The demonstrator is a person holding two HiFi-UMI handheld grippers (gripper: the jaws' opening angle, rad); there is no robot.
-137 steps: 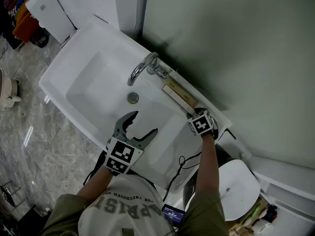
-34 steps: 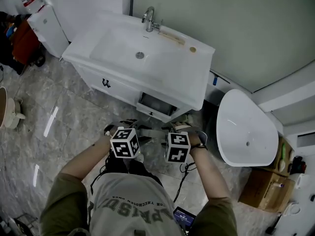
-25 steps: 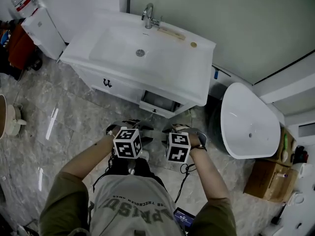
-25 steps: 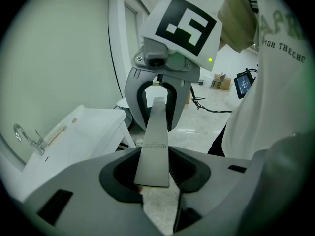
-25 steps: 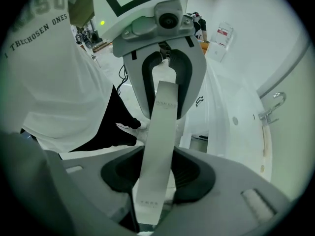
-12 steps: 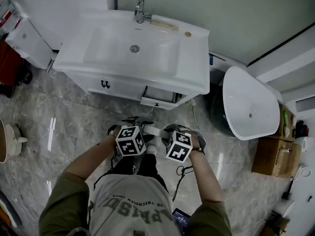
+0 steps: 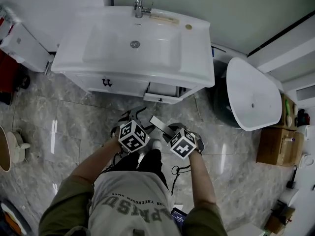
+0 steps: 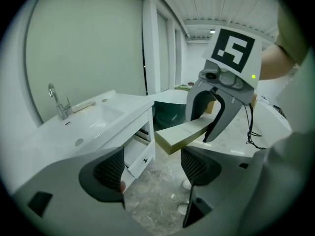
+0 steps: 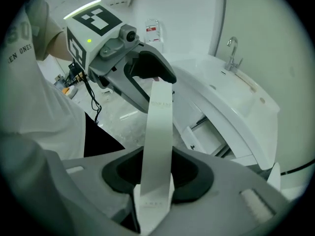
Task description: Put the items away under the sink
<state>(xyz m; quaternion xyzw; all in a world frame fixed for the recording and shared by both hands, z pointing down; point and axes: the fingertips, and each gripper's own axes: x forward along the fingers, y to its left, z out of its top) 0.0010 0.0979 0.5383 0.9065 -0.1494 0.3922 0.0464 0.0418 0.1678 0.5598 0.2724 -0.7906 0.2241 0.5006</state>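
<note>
The slim carton (image 9: 158,146) looks light, stiff but crushable and smooth-faced, so it is best pinched across its flat sides near one end. The right tool (image 9: 158,178) pinches its near end that way. Its long axis runs toward the left tool (image 8: 152,166), whose jaws have just been opening and now stand spread, the carton's far end loose between them.

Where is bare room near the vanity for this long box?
Bare: the white countertop right of the basin, and grey marble floor left of the open white drawer. Crowded: beside the chrome tap, a beige box and small round disc.
</note>
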